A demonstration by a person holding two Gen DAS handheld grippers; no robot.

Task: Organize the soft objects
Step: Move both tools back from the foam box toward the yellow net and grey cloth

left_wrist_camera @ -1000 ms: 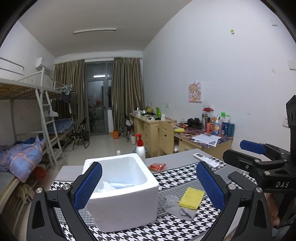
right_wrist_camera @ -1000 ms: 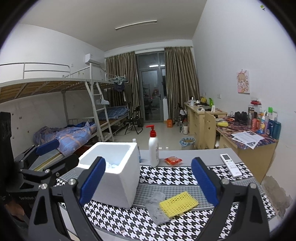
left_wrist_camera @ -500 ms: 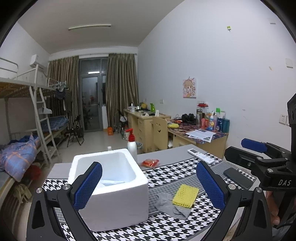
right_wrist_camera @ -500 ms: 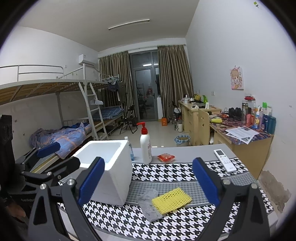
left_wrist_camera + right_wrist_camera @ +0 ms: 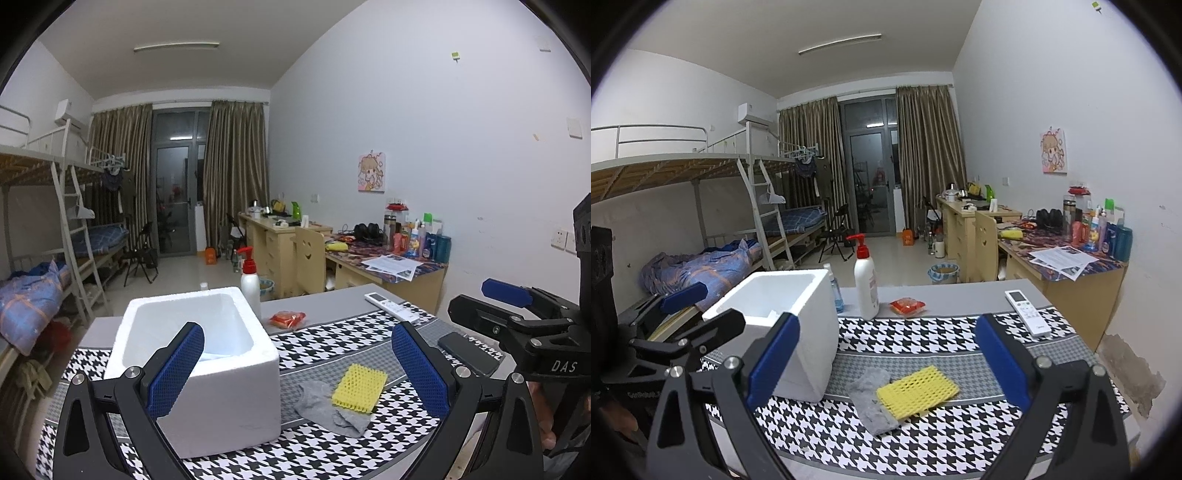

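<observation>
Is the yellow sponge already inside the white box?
No, the yellow sponge lies on the gray sock on the checkered cloth, beside the white foam box.

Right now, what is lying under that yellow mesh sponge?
A crumpled grey cloth lies under the yellow mesh sponge, on the black-and-white houndstooth mat. The part beneath the sponge is covered, so anything else there cannot be seen.

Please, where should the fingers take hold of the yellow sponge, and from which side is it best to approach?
Probably from above, with the right gripper, which is open and nearest. Pinch the yellow sponge across its short width, at the right end. It lies flat, and its left end overlaps the grey cloth; the right end lies on the checked mat alone, so the cloth should stay behind.
</observation>
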